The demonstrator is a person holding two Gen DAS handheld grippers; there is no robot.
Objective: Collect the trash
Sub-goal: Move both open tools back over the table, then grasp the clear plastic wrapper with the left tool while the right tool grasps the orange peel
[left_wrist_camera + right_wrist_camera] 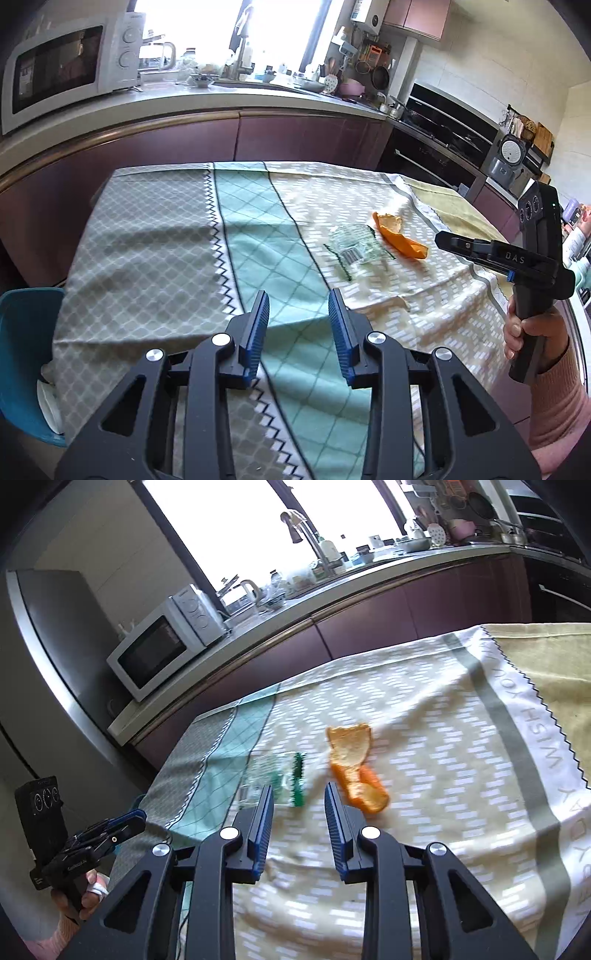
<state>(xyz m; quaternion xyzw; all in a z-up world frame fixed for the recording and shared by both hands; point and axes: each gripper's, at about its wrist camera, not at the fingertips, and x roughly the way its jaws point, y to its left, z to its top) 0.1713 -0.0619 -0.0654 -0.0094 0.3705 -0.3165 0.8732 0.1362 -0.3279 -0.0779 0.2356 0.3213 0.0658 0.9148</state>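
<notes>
- Tablecloth (424,738): patterned, covers the whole table under both pairs of fingers; printed lettering along its grey band reads roughly "WISH YOU", the rest too warped to read with confidence.
- Microwave (62,70): white, on the counter far beyond the fingers; a small brand mark at its top is illegible.
- Right gripper (299,819): jaws narrowly parted, nothing between them; its fingertips sit just short of the 2 pieces of trash. Its body, seen from the left wrist view, bears the letters "DAS".
- Left gripper (298,325): jaws narrowly parted, empty; the trash lies well ahead and to the right of its fingers.
- Orange peel (354,768): lies on the cloth just ahead-right of the right fingers, long axis running away from them, slightly rightward at the near end.
- Clear plastic wrapper (277,779): green-edged, just ahead-left of the right fingers, beside the peel; a barcode shows, unreadable.
- Judgement: the right gripper is much the nearer to both items; a short forward reach should suffice.
</notes>
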